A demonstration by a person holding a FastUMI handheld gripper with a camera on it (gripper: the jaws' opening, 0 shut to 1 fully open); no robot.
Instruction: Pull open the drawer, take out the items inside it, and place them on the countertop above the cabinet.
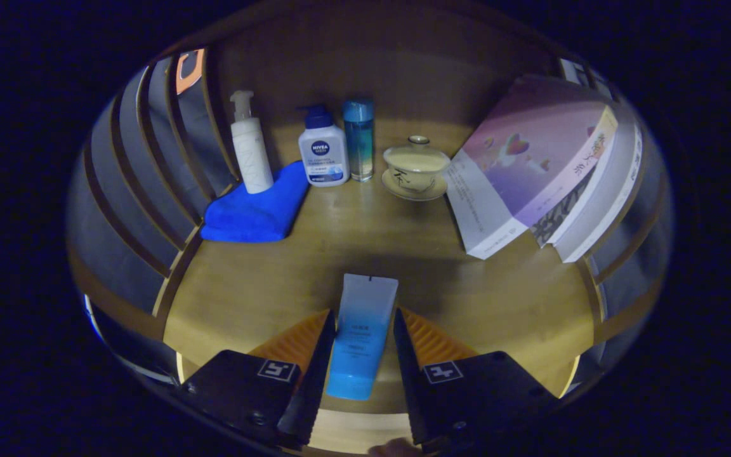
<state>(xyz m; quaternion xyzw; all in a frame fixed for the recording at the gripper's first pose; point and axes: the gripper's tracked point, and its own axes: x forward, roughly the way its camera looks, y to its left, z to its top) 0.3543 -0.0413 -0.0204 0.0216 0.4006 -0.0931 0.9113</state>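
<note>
A blue-and-white squeeze tube (362, 336) lies flat on the wooden countertop (257, 285), lengthwise between the two fingers of the gripper (362, 336). Its flat crimped end is pale, nearly white, and points away toward the back of the counter; the colour deepens to a bright blue at the near end. Small print sits across its middle, too fine to make out.

The gripper comes in low from the near edge of the counter, its fingers pointing forward along the surface, one on either side of the tube. The fingers stand close to the tube's sides with a thin gap visible on each, so they look parted around it rather than pinching it, though contact at the tips is hard to judge. A fingertip of a person's hand (396, 449) shows at the very near edge, below the gripper.

Farther back, on the left, a folded blue cloth (257, 209) carries a white pump bottle (250, 149) standing upright at its far end. Just right of that stand a white bottle with a dark blue pump cap (323, 149) and a tall blue translucent bottle (359, 139), side by side. Right of them is a lidded tea bowl on a saucer (415, 168). On the far right, a stack of books (546, 168) leans tilted against the slatted wooden side wall (619, 247).
</note>
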